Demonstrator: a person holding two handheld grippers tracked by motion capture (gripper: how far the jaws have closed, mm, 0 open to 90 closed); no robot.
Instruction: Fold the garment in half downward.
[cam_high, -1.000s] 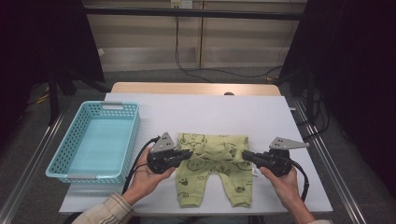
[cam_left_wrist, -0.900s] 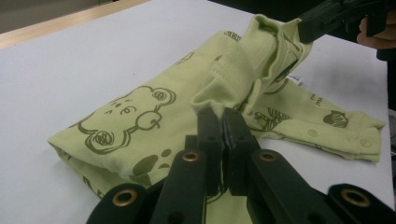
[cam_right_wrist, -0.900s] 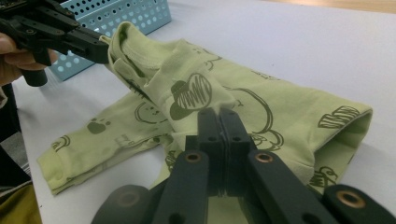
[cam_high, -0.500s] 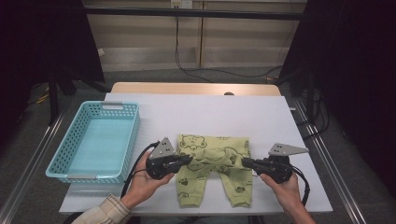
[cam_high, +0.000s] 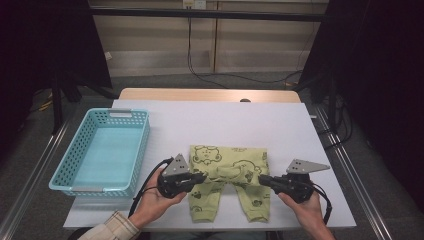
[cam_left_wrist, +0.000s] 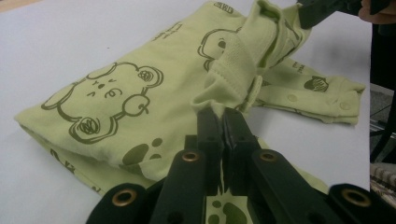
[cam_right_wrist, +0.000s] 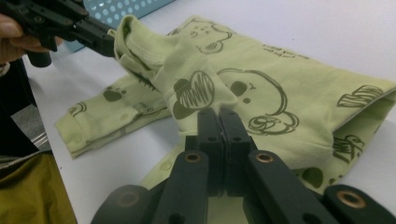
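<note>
1. Green bear-print baby trousers (cam_high: 229, 172) lie on my white table (cam_high: 210, 120) beside the blue basket (cam_high: 102, 150).
2. My left gripper (cam_left_wrist: 219, 116) pinches their lifted waistband.
3. My right gripper (cam_right_wrist: 218, 114) clamps the same fabric.

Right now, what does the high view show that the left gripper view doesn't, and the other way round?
High view alone: the blue basket at the table's left, both forearms, the floor and cables beyond. Left gripper view alone: close up, the left gripper with its jaws shut on a bunched fold of cloth, and the snap buttons along one leg. Both: the green baby trousers with bear prints on the white table, and the right gripper pinching them too.
</note>
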